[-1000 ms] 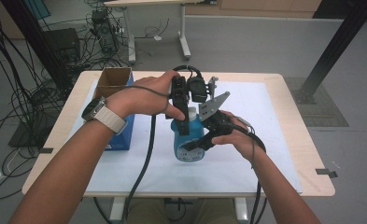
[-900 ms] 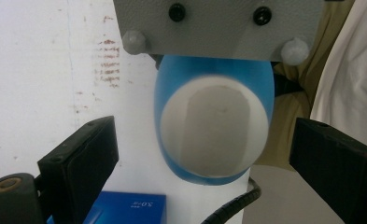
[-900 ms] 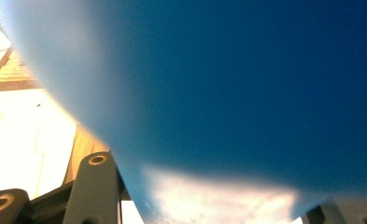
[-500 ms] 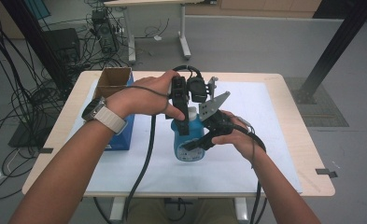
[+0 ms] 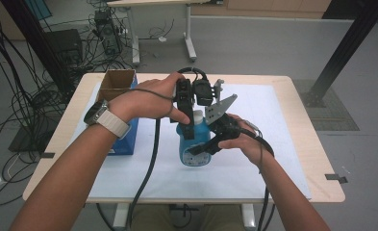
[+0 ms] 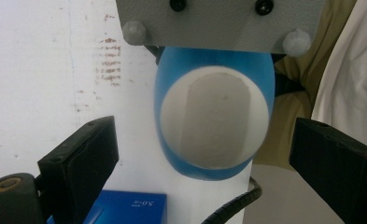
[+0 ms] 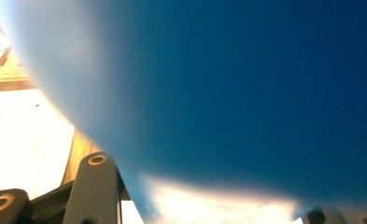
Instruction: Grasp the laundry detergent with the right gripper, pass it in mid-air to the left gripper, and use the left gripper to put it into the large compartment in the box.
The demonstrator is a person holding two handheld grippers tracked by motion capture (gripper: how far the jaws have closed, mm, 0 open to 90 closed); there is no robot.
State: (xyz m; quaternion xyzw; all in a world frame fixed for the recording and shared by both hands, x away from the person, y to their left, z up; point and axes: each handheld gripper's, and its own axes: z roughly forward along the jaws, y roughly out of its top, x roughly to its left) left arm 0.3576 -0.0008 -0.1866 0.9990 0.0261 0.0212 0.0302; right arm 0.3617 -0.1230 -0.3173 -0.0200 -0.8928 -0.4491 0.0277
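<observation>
A blue bottle (image 5: 195,147) with a white cap stands upright on the white sheet at the middle of the table. My right gripper (image 5: 207,144) comes in from the right and is shut on the bottle's body, its grey plate (image 5: 220,108) up beside the neck. In the right gripper view the blue bottle wall (image 7: 246,93) sits right against the lens between the jaws. My left gripper (image 5: 188,120) hangs over the bottle and points down. In the left gripper view its jaws stand wide apart on either side of the white cap (image 6: 214,116), touching nothing.
An open cardboard box (image 5: 119,79) stands at the table's far left with a blue box (image 5: 127,139) in front of it, whose corner (image 6: 130,207) lies below the left jaw. The white sheet (image 5: 278,130) covers most of the wooden table (image 5: 316,144). Cables trail toward the person.
</observation>
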